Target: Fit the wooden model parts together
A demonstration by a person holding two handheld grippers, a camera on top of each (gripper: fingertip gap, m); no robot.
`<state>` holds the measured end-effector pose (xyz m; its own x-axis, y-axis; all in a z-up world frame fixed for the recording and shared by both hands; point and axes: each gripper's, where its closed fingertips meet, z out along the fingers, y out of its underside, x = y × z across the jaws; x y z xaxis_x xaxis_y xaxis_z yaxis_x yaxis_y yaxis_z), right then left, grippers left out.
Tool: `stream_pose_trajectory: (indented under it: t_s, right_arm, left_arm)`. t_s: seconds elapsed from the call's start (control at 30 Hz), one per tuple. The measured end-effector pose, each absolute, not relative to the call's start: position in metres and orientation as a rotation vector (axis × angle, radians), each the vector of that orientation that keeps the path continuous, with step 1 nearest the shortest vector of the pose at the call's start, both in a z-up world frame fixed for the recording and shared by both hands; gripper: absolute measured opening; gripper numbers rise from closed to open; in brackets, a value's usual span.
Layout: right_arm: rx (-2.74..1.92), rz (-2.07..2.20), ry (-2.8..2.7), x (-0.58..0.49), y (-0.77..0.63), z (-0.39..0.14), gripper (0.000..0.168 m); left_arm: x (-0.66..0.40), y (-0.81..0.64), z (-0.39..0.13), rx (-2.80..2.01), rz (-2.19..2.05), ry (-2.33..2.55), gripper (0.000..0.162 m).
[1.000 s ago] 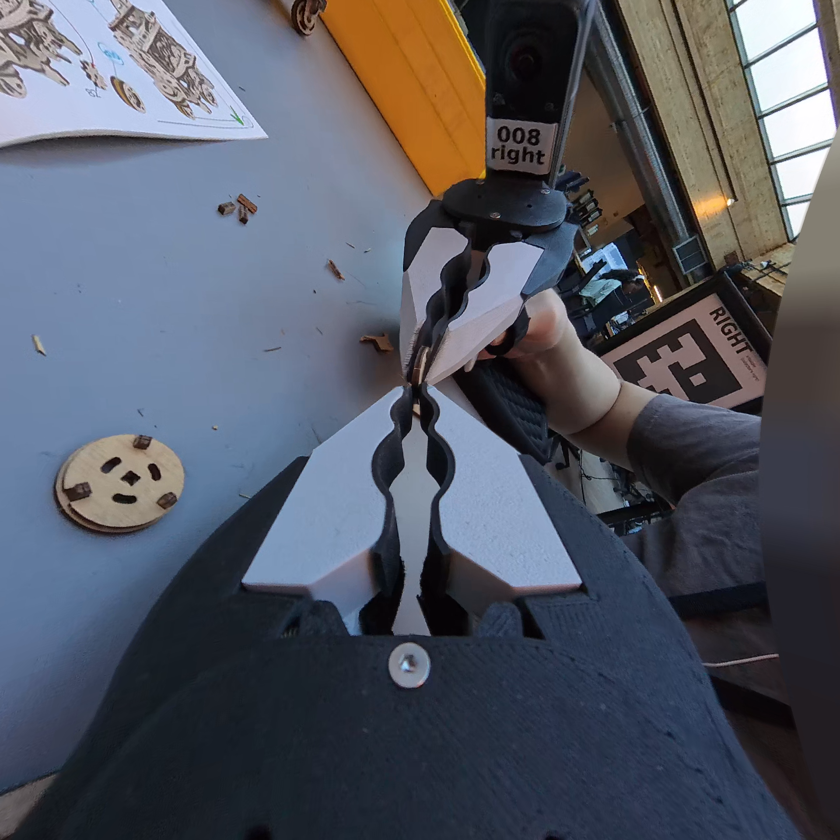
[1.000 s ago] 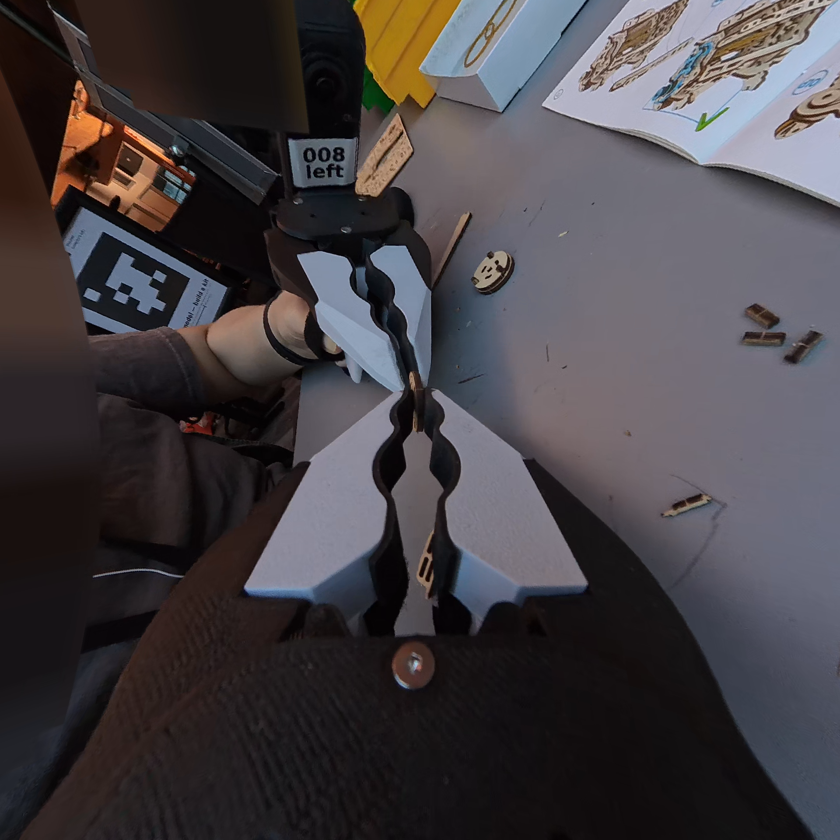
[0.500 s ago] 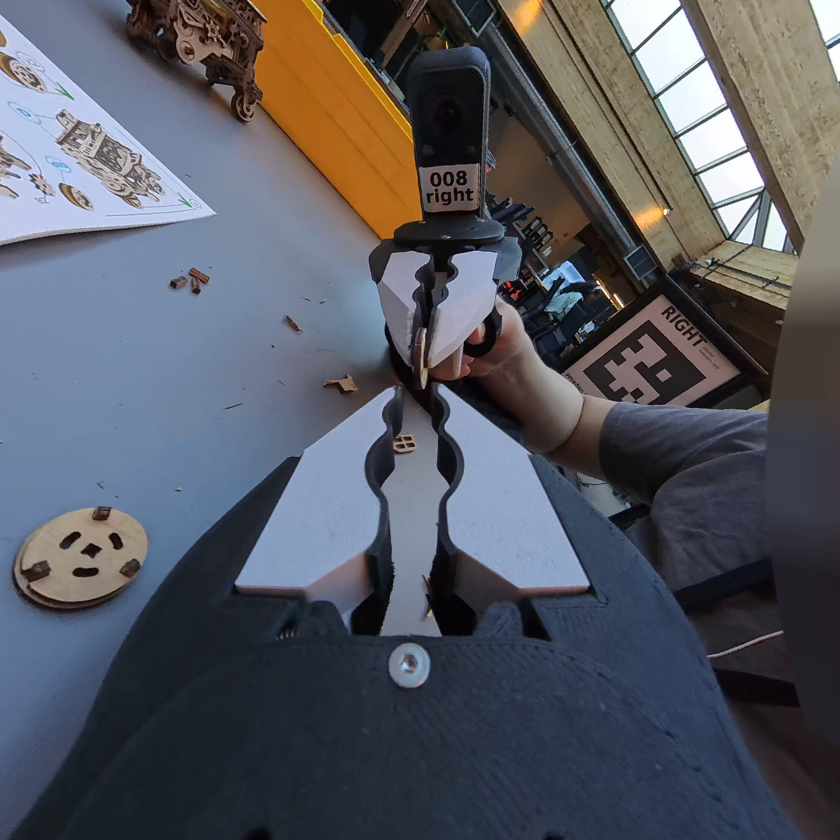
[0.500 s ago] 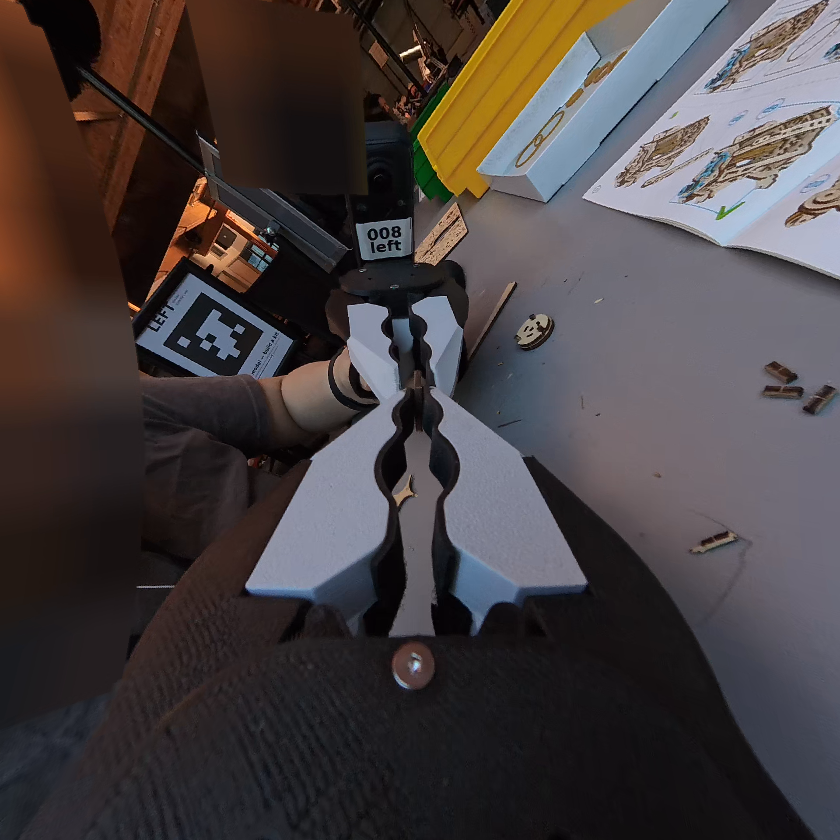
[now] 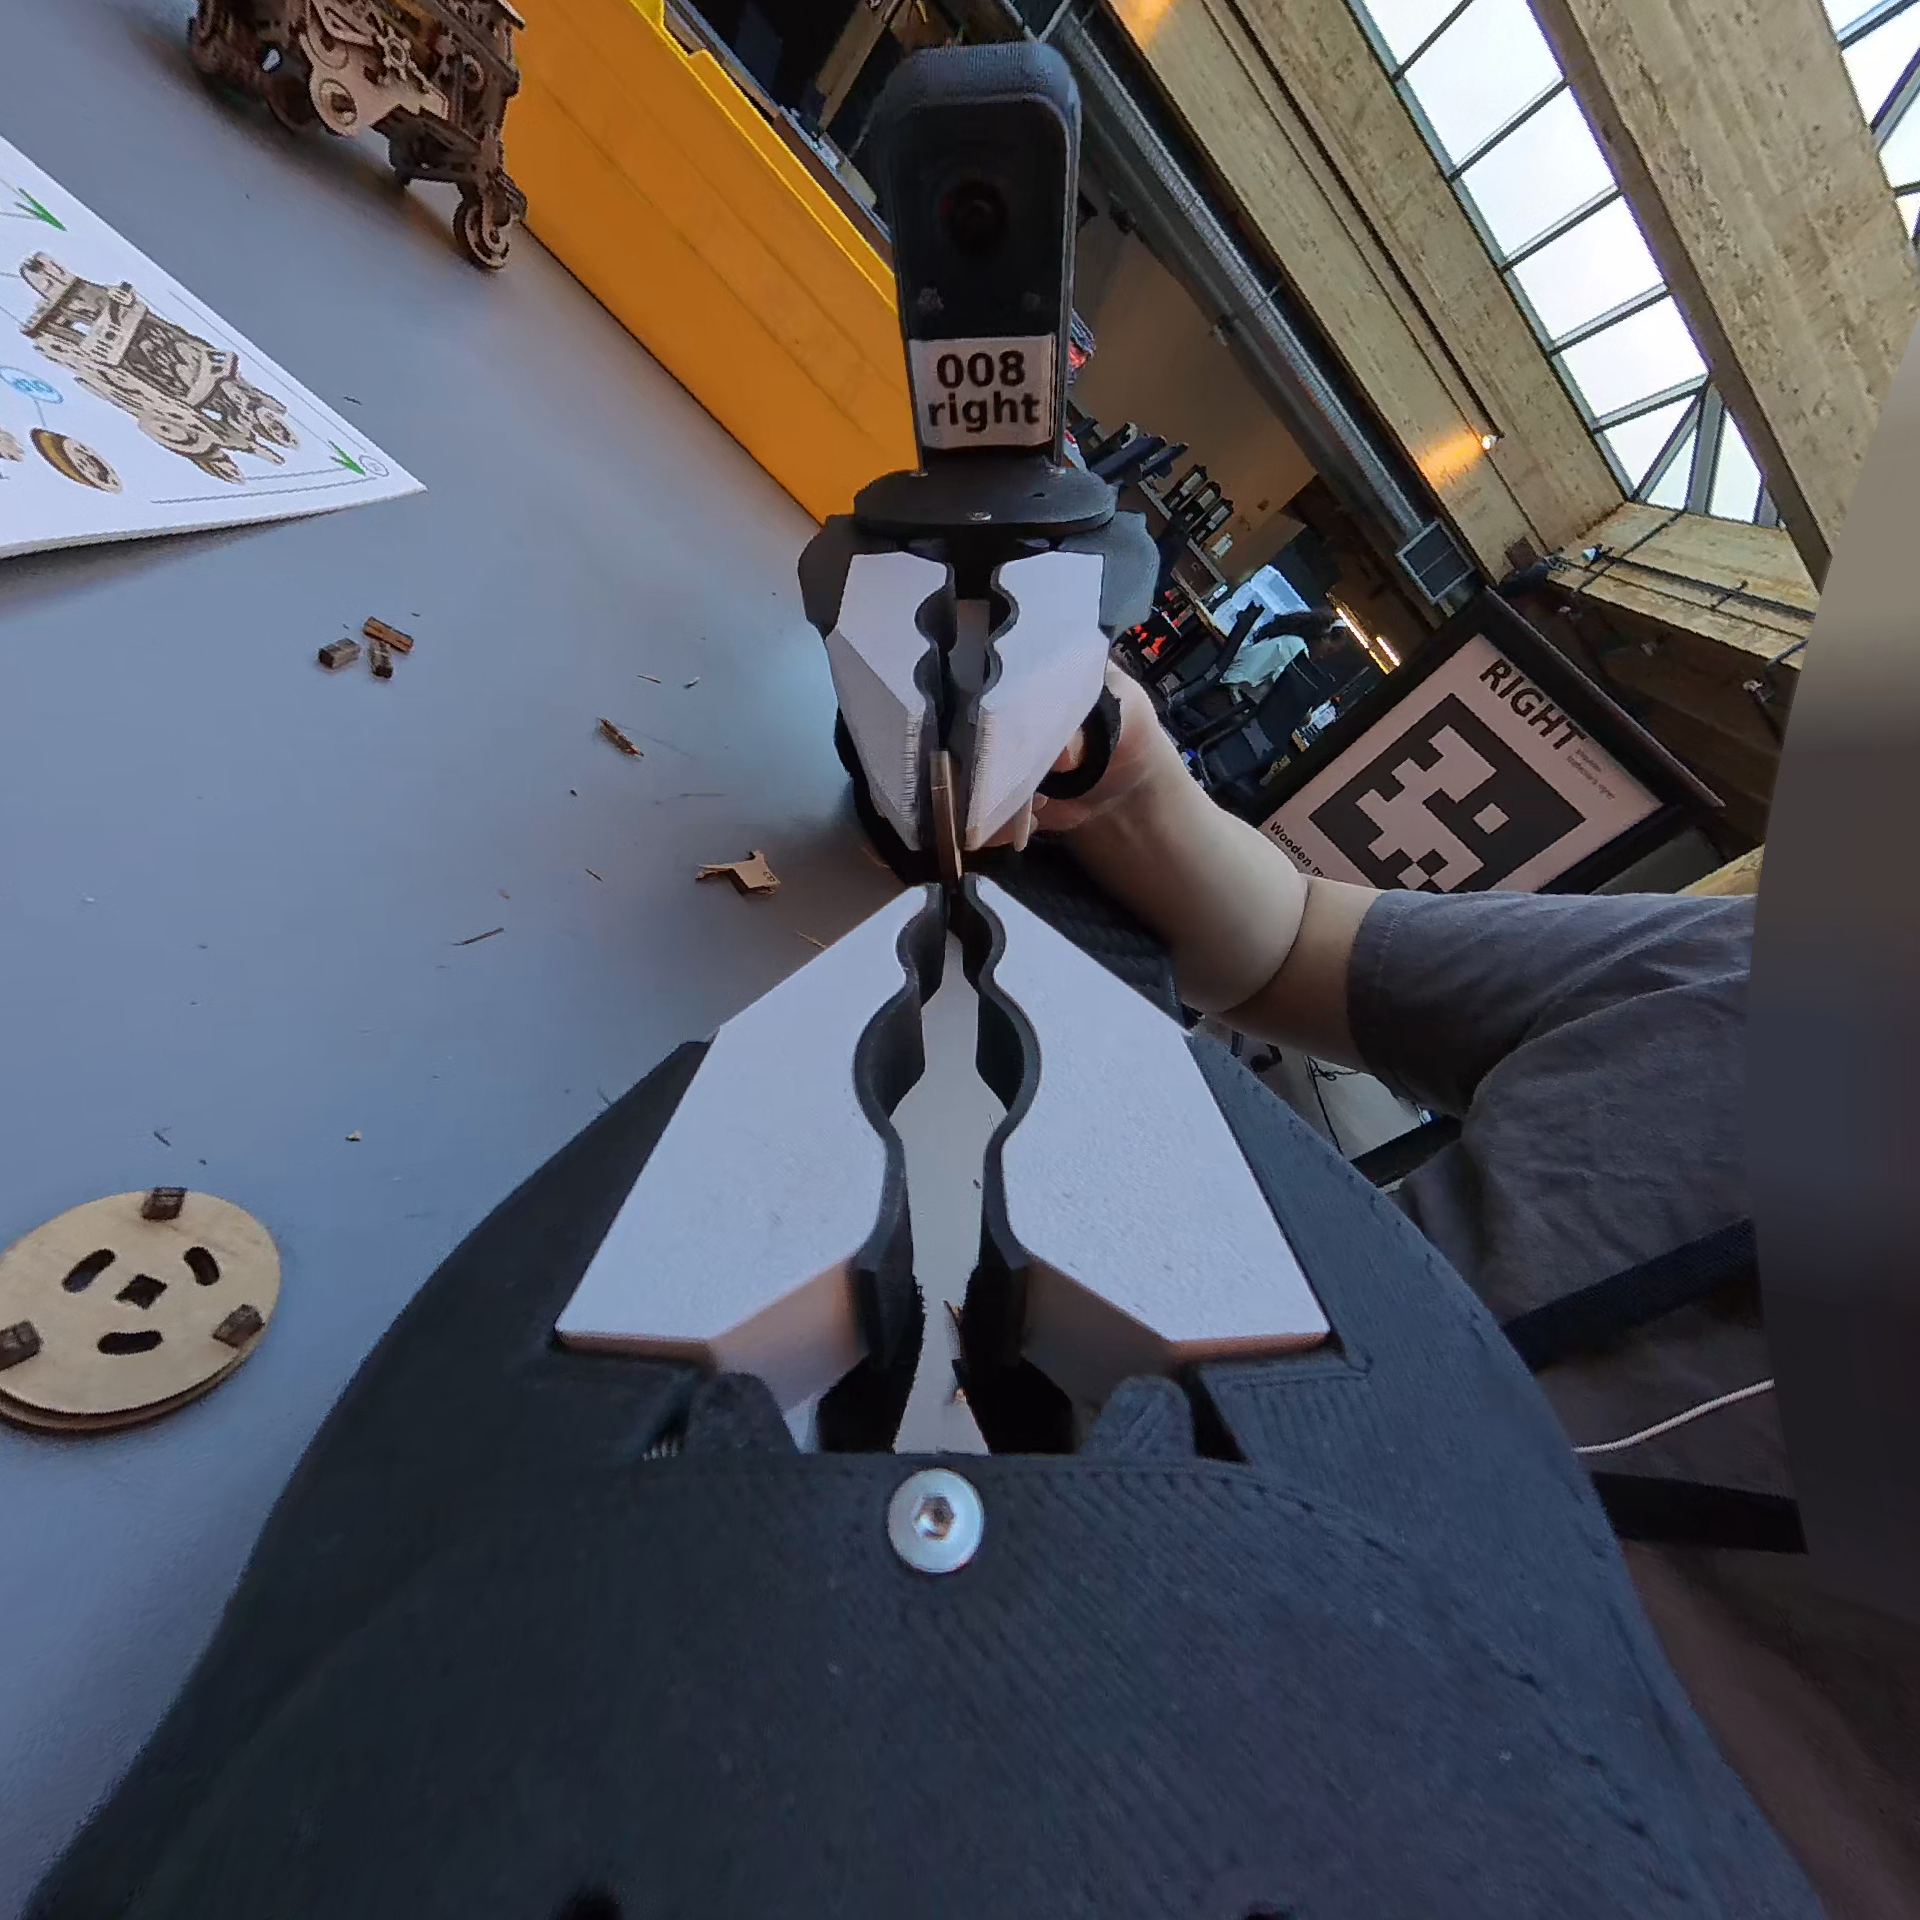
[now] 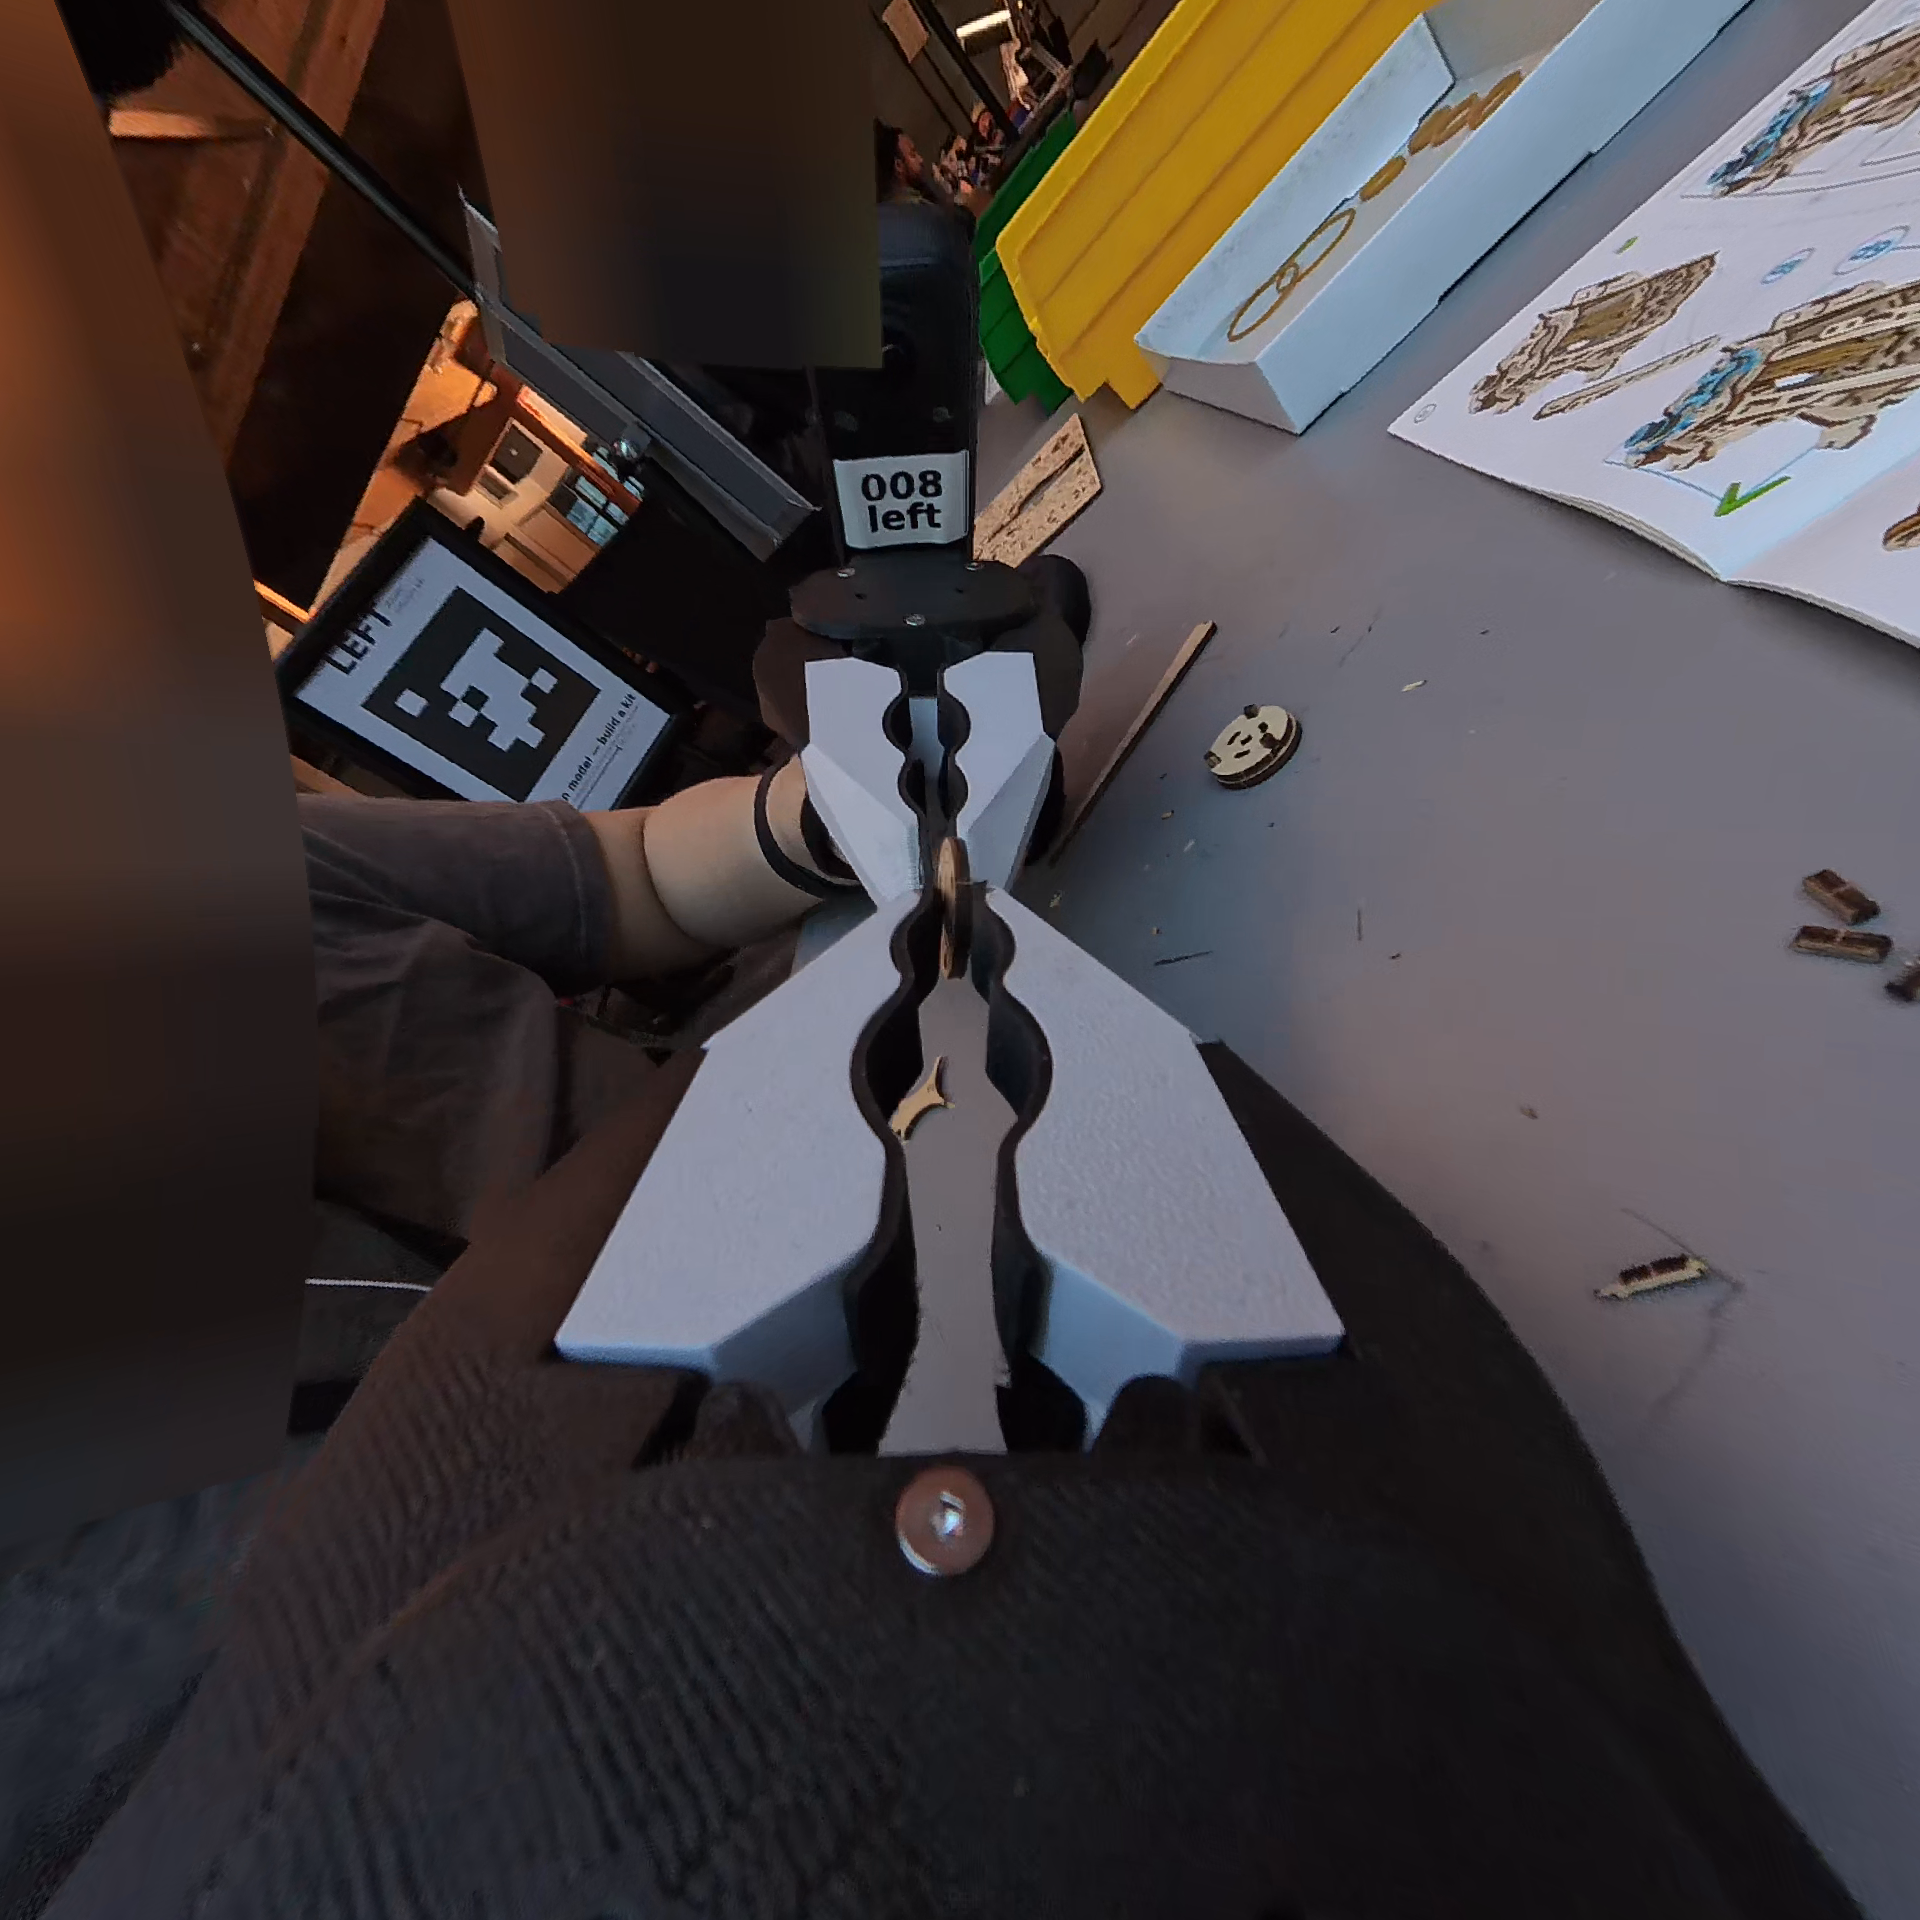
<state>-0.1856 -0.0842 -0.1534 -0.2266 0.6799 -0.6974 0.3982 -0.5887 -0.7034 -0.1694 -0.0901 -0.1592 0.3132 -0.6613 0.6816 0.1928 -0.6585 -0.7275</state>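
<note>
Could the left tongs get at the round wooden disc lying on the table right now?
Probably not at once: the left tongs are shut tip to tip against the right tongs, which grip a small wooden disc. The path to the round wooden disc itself looks clear.

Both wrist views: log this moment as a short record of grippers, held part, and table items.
right gripper: shut on small wooden disc, held edge-on
left gripper: shut, tip to tip with the right; what it pinches cannot be told
table: grey, strewn with wood chips
loose parts: round slotted disc; small dark pieces
instruction booklet: open
assembled wooden model: at the table's far end
</note>
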Motion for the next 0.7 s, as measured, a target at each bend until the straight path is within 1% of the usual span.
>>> stream_pose_trajectory:
  t_s: [0.7]
  right_arm:
    - [-1.803, 1.913, -1.31, -0.1852, -0.0878, -0.1537, 0.001]
  left_arm:
    - [-0.1703, -0.0909, -0.1587, -1.824, -1.45, 0.424, 0.0]
